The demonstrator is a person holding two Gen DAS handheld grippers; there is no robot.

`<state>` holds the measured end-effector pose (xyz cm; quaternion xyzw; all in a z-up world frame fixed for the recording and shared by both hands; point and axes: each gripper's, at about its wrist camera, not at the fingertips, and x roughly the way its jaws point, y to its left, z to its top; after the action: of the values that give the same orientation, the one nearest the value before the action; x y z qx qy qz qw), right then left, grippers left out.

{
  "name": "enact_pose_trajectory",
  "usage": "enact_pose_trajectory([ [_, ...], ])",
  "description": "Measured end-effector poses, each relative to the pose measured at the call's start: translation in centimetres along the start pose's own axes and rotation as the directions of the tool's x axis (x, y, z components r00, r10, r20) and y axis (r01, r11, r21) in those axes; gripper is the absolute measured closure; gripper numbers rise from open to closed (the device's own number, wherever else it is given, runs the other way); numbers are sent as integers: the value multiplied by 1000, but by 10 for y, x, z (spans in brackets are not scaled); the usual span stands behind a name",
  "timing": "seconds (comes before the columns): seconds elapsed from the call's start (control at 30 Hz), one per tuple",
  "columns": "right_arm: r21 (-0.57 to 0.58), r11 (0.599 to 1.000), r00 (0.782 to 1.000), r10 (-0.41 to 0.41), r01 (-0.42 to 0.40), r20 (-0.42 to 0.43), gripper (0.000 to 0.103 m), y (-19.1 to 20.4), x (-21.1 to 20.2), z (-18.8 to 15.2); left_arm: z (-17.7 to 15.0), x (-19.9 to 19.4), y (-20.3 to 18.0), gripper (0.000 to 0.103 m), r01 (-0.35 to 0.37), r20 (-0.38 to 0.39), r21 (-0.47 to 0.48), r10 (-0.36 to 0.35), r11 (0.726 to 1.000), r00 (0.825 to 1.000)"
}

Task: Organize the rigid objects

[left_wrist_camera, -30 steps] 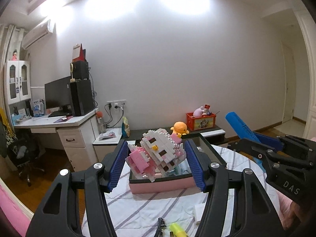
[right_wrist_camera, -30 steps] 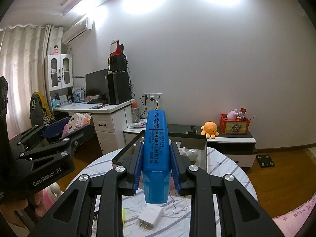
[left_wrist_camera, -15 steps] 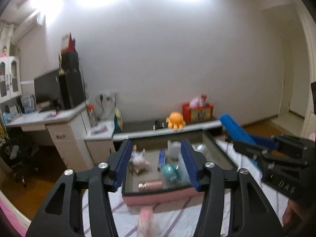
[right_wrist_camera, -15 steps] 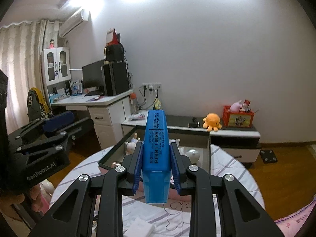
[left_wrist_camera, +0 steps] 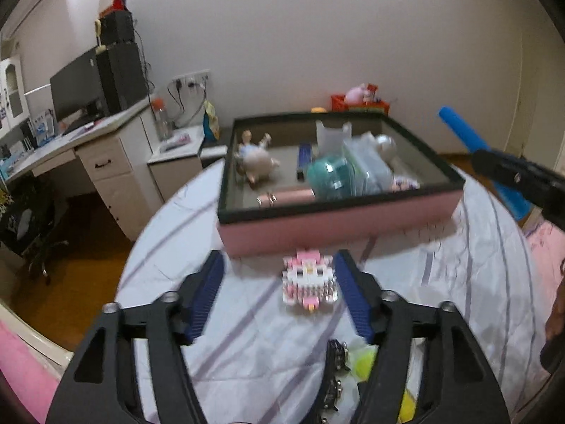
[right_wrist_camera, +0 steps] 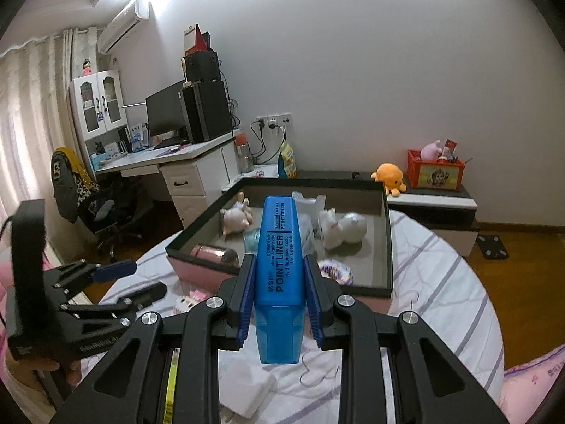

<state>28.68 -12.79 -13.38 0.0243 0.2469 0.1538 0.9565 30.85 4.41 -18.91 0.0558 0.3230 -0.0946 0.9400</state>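
Left gripper (left_wrist_camera: pixel 277 295): jaws have just been opening; block figure (left_wrist_camera: pixel 308 281) lies loose between them on the striped cloth, nearer the right pad, just before the pink front wall of the tray (left_wrist_camera: pixel 339 224).
Risk, left: closing off-centre could push the figure sideways or snap bricks off.
Right gripper (right_wrist_camera: pixel 279 291): clamped tight on the blue highlighter (right_wrist_camera: pixel 279 265), over the tray's near edge.
Risk, right: dropped from here, it may hit the rim or the toys inside.
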Motion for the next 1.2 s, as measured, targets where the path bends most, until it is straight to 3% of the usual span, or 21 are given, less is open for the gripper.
enact_pose_trajectory([
  [0.03, 4, 1000, 1000, -1, 1, -2, 76, 0, -2, -2, 0, 3, -4, 26, 12, -7, 9, -12, 1000, 1000],
  [0.23, 11, 1000, 1000, -2, 2, -8, 76, -1, -6, -4, -8, 41, -16, 28, 19, -140, 42, -13, 999, 990],
  [0.3, 11, 1000, 1000, -4, 4, -10, 76, -2, -5, -5, -9, 49, -17, 52, 24, -164, 40, -17, 999, 986],
  [0.33, 13, 1000, 1000, -5, 5, -13, 76, -3, -4, -5, -9, 51, -16, 59, 23, -174, 34, -17, 999, 985],
  [0.53, 19, 1000, 1000, -9, 10, -19, 76, -7, 0, -3, 1, 30, -12, 59, 22, -96, 24, -20, 999, 995],
  [0.7, 13, 1000, 1000, -14, 14, -11, 76, -9, 2, 2, 26, -1, -9, 59, 14, 10, 27, -14, 1000, 1000],
  [0.87, -5, 1000, 1000, -24, 24, -3, 76, -11, 9, 18, 54, -9, -7, 59, 0, 65, 52, -4, 999, 998],
  [1.07, -27, 999, 998, -48, 47, -38, 76, -22, 39, 35, 91, 19, -3, 59, -3, 55, 72, -1, 997, 998],
  [1.13, -25, 998, 996, -65, 64, -60, 76, -30, 53, 38, 102, 38, -1, 59, 27, 34, 68, -29, 997, 999],
  [1.2, -21, 997, 993, -75, 73, -93, 76, -38, 67, 39, 108, 58, -1, 59, 13, 0, 83, -13, 996, 1000],
])
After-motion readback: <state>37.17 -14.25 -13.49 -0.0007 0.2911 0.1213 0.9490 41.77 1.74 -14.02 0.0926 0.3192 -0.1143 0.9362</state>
